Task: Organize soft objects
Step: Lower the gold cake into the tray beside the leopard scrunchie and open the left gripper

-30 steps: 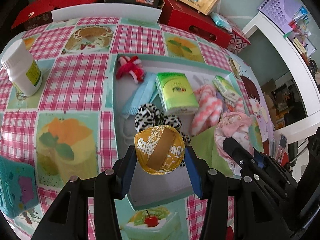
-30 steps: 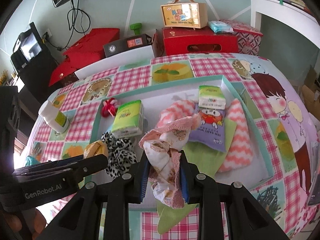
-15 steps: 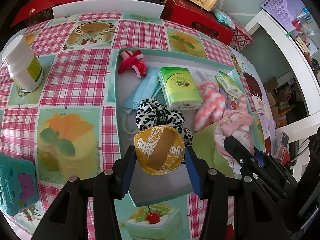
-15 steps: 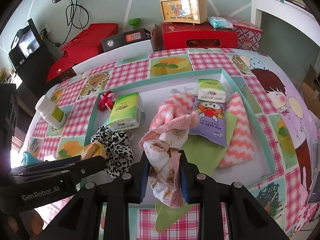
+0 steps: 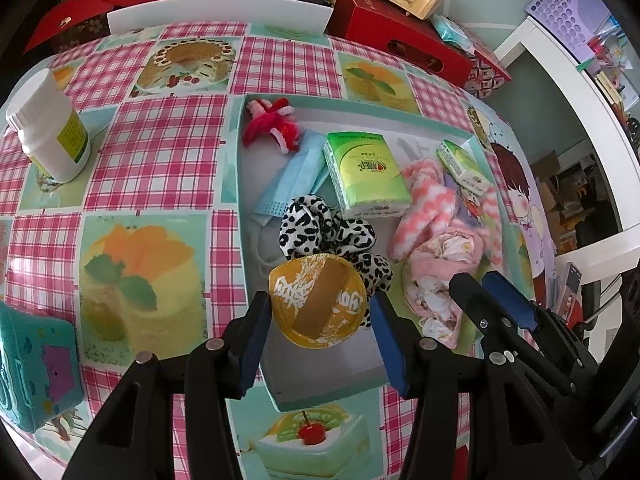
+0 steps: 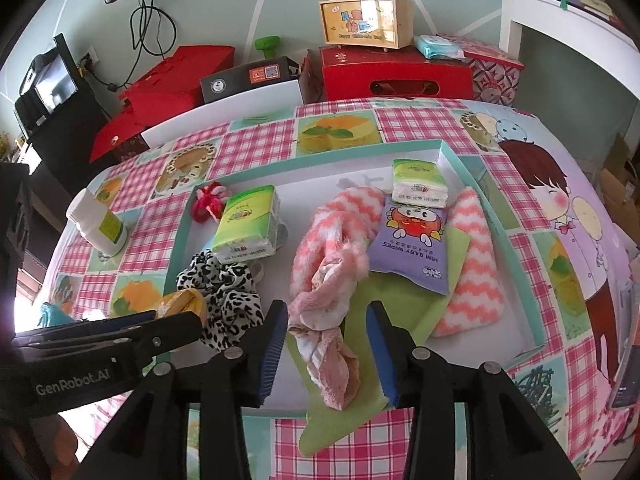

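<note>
A shallow teal-rimmed tray [image 5: 240, 152] [image 6: 460, 160] holds soft things. My left gripper [image 5: 318, 312] is shut on a round yellow pad [image 5: 316, 300] over the tray's near left part; the pad also shows in the right wrist view [image 6: 184, 304]. My right gripper [image 6: 326, 332] is open. A pink frilly cloth [image 6: 328, 308] [image 5: 440, 264] lies in the tray between its fingers, loose. A leopard scrunchie [image 5: 332, 232] [image 6: 224, 288] lies just beyond the pad.
The tray also holds a green tissue pack [image 5: 364, 172], blue mask [image 5: 292, 180], red hair tie [image 5: 272, 124], striped socks [image 6: 472, 264], baby wipes [image 6: 412, 248], a small tissue pack [image 6: 418, 184] and green cloth [image 6: 376, 300]. A white bottle [image 5: 50, 128] and teal box [image 5: 32, 364] stand left.
My right gripper has opened and let go of the pink cloth, which now lies in the tray. My left gripper still holds the yellow pad, drawn back slightly.
</note>
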The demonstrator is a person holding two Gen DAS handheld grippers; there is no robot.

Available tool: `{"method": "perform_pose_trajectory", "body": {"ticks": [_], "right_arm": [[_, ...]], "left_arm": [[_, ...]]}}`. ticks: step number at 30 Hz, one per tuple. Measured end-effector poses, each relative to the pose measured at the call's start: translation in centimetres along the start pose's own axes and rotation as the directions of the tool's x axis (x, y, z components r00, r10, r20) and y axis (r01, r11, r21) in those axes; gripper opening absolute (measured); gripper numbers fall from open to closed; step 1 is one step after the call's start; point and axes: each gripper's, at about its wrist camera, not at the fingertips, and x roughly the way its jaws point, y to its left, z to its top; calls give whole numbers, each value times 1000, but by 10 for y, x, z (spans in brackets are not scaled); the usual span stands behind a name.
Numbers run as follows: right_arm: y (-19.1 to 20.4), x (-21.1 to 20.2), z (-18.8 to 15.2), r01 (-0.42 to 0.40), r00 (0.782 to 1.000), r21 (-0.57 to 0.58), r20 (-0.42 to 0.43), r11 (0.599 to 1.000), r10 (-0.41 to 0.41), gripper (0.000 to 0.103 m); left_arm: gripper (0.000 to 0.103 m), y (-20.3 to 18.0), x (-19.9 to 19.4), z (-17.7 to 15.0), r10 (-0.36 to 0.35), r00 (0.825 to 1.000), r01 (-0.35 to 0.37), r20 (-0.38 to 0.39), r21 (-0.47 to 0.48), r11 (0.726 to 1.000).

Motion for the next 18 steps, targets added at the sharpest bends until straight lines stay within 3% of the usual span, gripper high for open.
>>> {"method": "perform_pose_trajectory", "body": {"ticks": [1,5,12,18], "right_arm": [[0,0,0,2,1000,-1,1,1000,-2,54],[1,0,0,6,1000,-8,1,1000,-6,57],[3,1,0,35,999,-27,-3,999,-35,73],[5,3,0,63,998,-47,-10,997,-63,77]], "left_arm": [[62,0,0,0,1,1000,-1,2,-1,1000],[63,2,-2,1,1,1000,0,12,-6,1000],[70,7,-8,3,12,999,-11,45,-27,1000],[70,14,-17,6,86,991,-83,102,-36,996]]}}
